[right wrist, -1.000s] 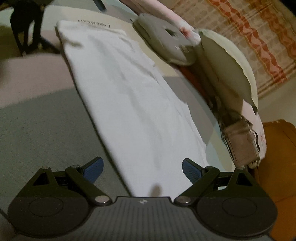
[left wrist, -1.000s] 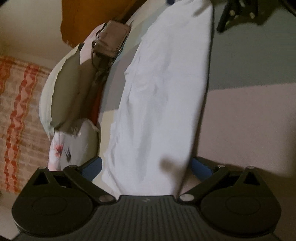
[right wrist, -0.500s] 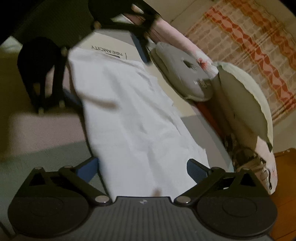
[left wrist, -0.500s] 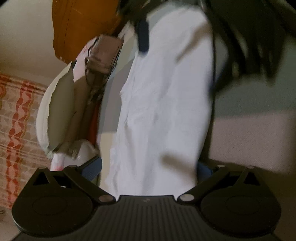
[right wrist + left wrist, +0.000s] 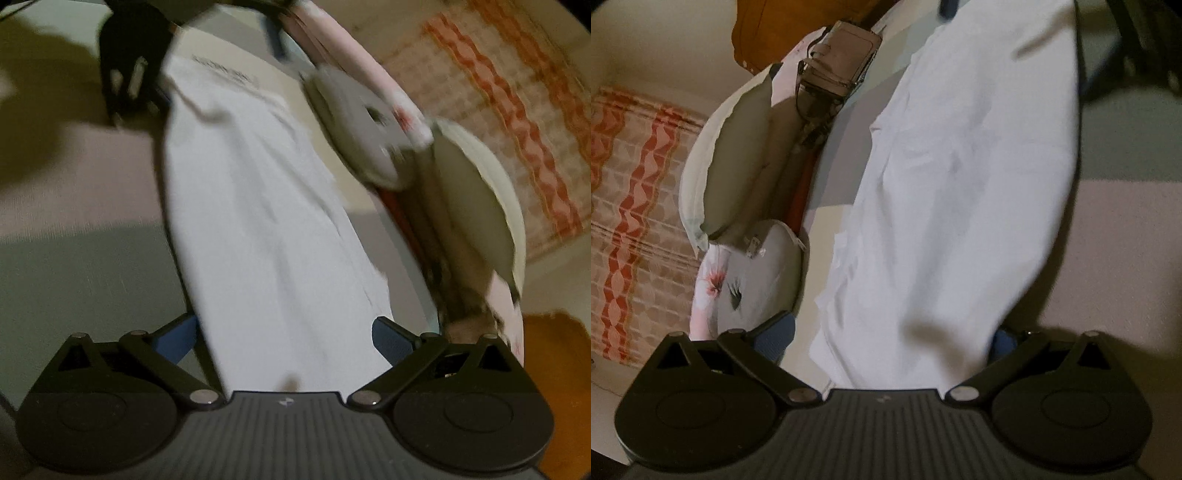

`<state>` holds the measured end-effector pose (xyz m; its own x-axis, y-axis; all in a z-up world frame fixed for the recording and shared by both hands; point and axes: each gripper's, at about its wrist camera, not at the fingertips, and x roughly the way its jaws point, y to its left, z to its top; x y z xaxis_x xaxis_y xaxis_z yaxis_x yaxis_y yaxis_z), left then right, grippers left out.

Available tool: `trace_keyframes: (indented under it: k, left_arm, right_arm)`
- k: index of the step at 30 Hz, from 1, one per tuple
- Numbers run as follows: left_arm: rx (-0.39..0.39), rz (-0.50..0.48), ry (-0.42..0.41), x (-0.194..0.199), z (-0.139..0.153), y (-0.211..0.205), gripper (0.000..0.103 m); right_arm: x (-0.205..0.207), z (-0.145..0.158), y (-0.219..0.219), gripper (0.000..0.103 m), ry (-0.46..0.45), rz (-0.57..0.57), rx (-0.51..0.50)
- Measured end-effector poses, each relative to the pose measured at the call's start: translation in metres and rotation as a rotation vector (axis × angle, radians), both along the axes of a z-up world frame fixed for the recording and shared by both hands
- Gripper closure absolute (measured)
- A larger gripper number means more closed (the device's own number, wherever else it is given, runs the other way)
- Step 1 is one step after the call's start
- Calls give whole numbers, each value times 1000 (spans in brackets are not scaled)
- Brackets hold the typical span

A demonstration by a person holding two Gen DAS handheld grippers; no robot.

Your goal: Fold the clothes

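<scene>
A white garment (image 5: 960,184), folded into a long strip, lies on the grey and pink bed cover; it also shows in the right wrist view (image 5: 266,229). My left gripper (image 5: 890,336) is open at one short end, its blue fingers (image 5: 775,332) either side of the cloth, which bulges over the right finger. My right gripper (image 5: 284,336) is open at the opposite end, fingers (image 5: 391,336) straddling the cloth. Each gripper shows dark and blurred at the far end in the other's view: the right gripper (image 5: 1137,48) and the left gripper (image 5: 129,70).
Pillows (image 5: 738,162) and a round grey cushion (image 5: 761,273) lie along one side of the bed, with a small brown bag (image 5: 838,62). An orange cloth (image 5: 798,26) and a patterned curtain (image 5: 624,206) are beyond. The pillows (image 5: 476,206) also show in the right wrist view.
Both grippers have shifted along the cloth ends; the right wrist view has swung and blurred. The cloth now bulges over my left gripper's right finger. Both jaws stay open.
</scene>
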<state>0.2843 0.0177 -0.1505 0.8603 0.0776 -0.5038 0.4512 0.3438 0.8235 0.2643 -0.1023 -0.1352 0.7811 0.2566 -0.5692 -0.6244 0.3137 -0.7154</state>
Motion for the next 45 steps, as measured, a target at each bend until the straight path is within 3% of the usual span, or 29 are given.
trace_keyframes:
  k: [3,6,9,12,15,19,26,29,31,32,34,38,40,44,45]
  left_arm:
    - [16,3,-2,1,-2,5,1]
    - [69,28,-17,0,-9,21,1]
    - [34,71,-10,2,-6,32,1]
    - [47,48,-25,0,-7,25,2]
    - [29,4,-23,2,-6,6,4]
    - [36,-51,-27,3,-9,-14,8]
    - [76,-24,-13,6,-16,-4,11]
    - [94,-12,-6,7,-19,0,33]
    - [121,-17,0,7,-26,-5,61]
    - [138,-22,4,6,-31,-9,67]
    - [145,-12,3,3,-38,-13,82]
    - [118,18,-22,-3,-44,-12,92]
    - [112,37,-26,-5,-47,-14,103]
    - [87,63,-30,-6,-47,-13,103]
    - [74,68,-23,-6,-45,-13,103]
  right_arm:
    - [5,0,7,0,-15,18,-9]
    - [13,-2,-14,0,-35,-26,-37]
    - [21,-5,-42,0,-59,-107,-93]
    - [25,-4,-50,2,-61,-142,-100]
    - [24,-8,-31,10,-80,-111,-111]
    - [30,-11,-7,13,-84,-94,-64]
    - [41,-13,-52,13,-105,-162,-108]
    - [36,-21,-44,19,-136,-148,-160]
    - [31,-28,-31,32,-161,-122,-205]
    - [30,-31,-26,41,-155,-120,-209]
    - [28,-34,-23,46,-154,-120,-211]
    - [26,-34,-31,47,-171,-143,-177]
    - [24,-37,-29,53,-178,-149,-185]
    - [18,-51,-22,96,-161,-141,-206]
    - [18,-52,-21,96,-156,-139,-205]
